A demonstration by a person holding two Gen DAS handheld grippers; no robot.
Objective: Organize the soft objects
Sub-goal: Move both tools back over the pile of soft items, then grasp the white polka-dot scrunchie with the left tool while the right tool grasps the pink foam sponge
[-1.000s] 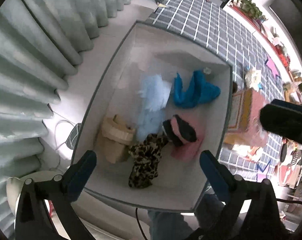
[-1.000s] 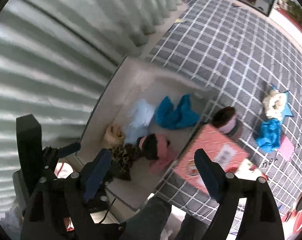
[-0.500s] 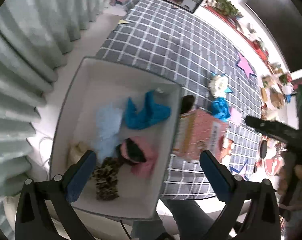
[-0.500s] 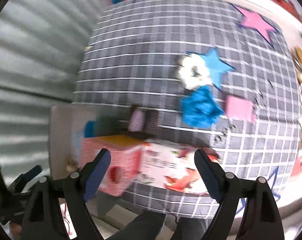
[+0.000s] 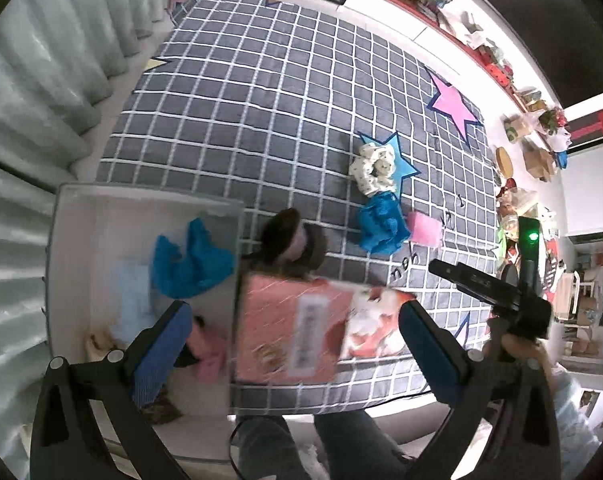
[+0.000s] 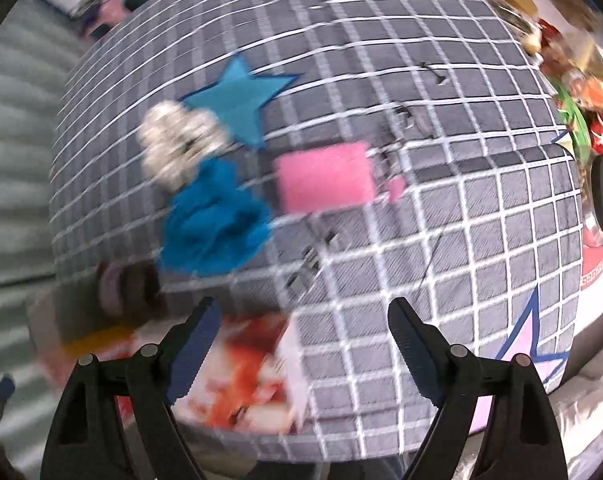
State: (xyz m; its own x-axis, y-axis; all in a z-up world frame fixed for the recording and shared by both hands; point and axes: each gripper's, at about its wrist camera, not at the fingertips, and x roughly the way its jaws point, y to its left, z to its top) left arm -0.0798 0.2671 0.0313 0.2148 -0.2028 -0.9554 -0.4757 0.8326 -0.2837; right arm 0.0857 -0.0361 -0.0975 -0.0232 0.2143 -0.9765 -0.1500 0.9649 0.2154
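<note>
My left gripper (image 5: pixel 295 346) hangs open and empty, pointing down over a pink printed box (image 5: pixel 293 332) beside the white bin (image 5: pixel 141 196). In the bin lie a blue cloth (image 5: pixel 189 260), a pale blue fluffy piece (image 5: pixel 133 292), a pink item (image 5: pixel 207 354) and a leopard-print piece (image 5: pixel 161 412). On the grey checked mat (image 5: pixel 261 100) rest a white scrunchie (image 5: pixel 373 168), a blue cloth bundle (image 5: pixel 381 226), a pink square pad (image 5: pixel 423 229) and a brown-and-pink item (image 5: pixel 295 236). My right gripper (image 6: pixel 305 344) is open and empty over the mat, short of the blue bundle (image 6: pixel 217 220) and the pink pad (image 6: pixel 325 176).
Grey curtains (image 5: pixel 41 60) hang left of the bin. A person's hand (image 5: pixel 517 350) holds the right tool's black body (image 5: pixel 489 288). Legs in jeans (image 5: pixel 341 440) are at the mat's near edge. Shelves with clutter (image 5: pixel 521 128) run along the far right. The right wrist view is motion-blurred.
Both views have swung away from the bin toward the mat. The right gripper has rolled and dropped closer to the blue bundle and pink pad. Both grippers stay open and empty.
</note>
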